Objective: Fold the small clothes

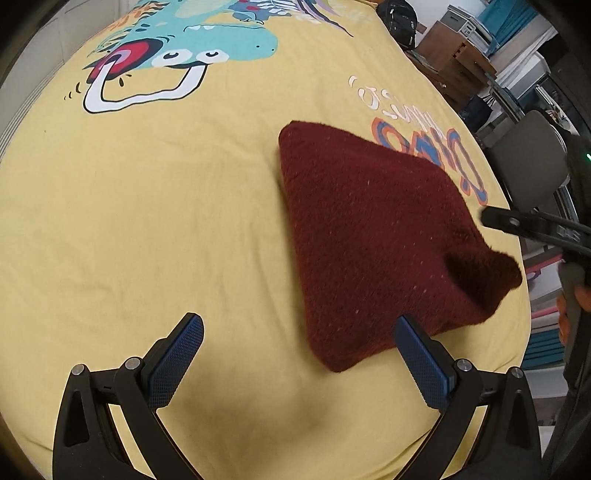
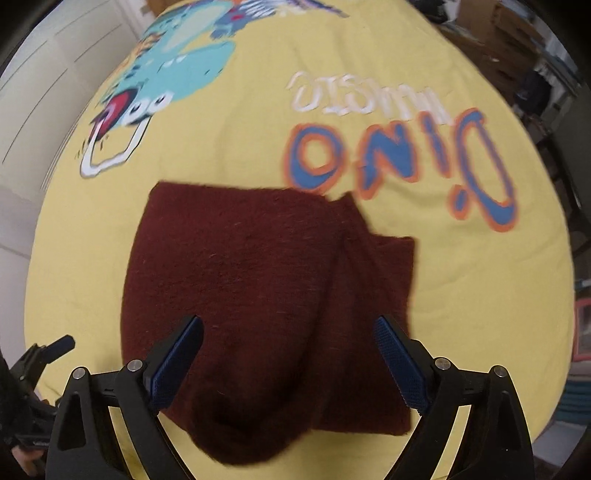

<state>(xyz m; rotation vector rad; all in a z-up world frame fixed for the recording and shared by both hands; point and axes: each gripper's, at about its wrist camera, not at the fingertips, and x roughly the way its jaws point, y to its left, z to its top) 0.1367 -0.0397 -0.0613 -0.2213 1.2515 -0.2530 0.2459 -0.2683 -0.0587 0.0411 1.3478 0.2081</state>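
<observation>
A dark red fuzzy knit garment (image 1: 369, 236) lies folded on a yellow sheet (image 1: 147, 221) printed with a dinosaur and lettering. My left gripper (image 1: 298, 326) hovers open over the sheet, its right pad beside the garment's near corner, with nothing between the fingers. In the right wrist view the garment (image 2: 258, 266) spreads under my right gripper (image 2: 289, 325). That gripper is open above it and its blue pads are clear of the cloth. A lifted corner of the garment (image 1: 495, 273) points toward the right gripper's black finger (image 1: 517, 223).
Past the sheet's right edge stand a grey chair (image 1: 528, 158), brown boxes (image 1: 454, 55) and a black bag (image 1: 400, 20). White cupboard doors (image 2: 44, 85) are on the left. The left gripper's black frame (image 2: 40, 358) shows at the lower left of the right wrist view.
</observation>
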